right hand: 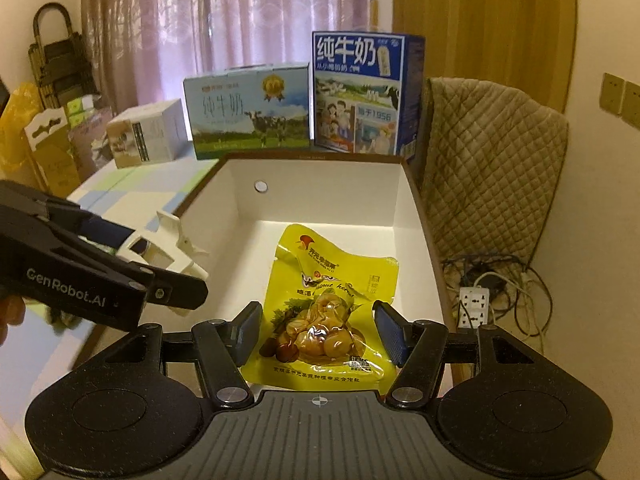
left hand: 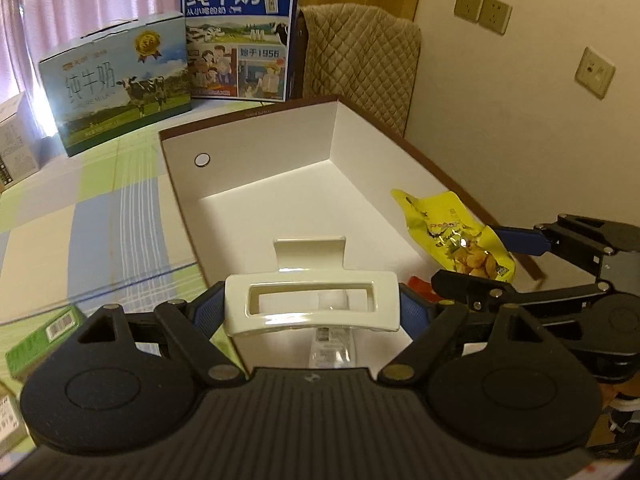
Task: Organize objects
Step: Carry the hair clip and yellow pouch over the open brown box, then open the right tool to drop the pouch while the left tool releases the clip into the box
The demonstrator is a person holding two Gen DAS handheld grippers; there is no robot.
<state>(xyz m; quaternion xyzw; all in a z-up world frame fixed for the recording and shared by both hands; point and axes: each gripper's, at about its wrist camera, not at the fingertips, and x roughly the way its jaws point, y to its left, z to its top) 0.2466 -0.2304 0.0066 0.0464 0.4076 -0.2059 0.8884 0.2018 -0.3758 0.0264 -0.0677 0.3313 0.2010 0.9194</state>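
Observation:
My left gripper (left hand: pixel 312 308) is shut on a cream hair claw clip (left hand: pixel 312 304) and holds it over the near left rim of the open white box (left hand: pixel 256 176). The clip also shows in the right wrist view (right hand: pixel 160 248) at the box's left wall. A yellow chestnut snack packet (right hand: pixel 328 308) lies on the floor of the box (right hand: pixel 320 200). My right gripper (right hand: pixel 320 336) is open, its blue pads either side of the packet's lower half without clamping it. The packet (left hand: pixel 452 236) and the right gripper (left hand: pixel 476 256) show at the right in the left wrist view.
Two milk cartons (left hand: pixel 120 84) (left hand: pixel 240 36) and a small white box (right hand: pixel 148 132) stand behind the box on a checked tablecloth (left hand: pixel 100 208). A green packet (left hand: pixel 44 340) lies at the near left. A quilted chair (right hand: pixel 492 160) and a power strip (right hand: pixel 474 304) are to the right.

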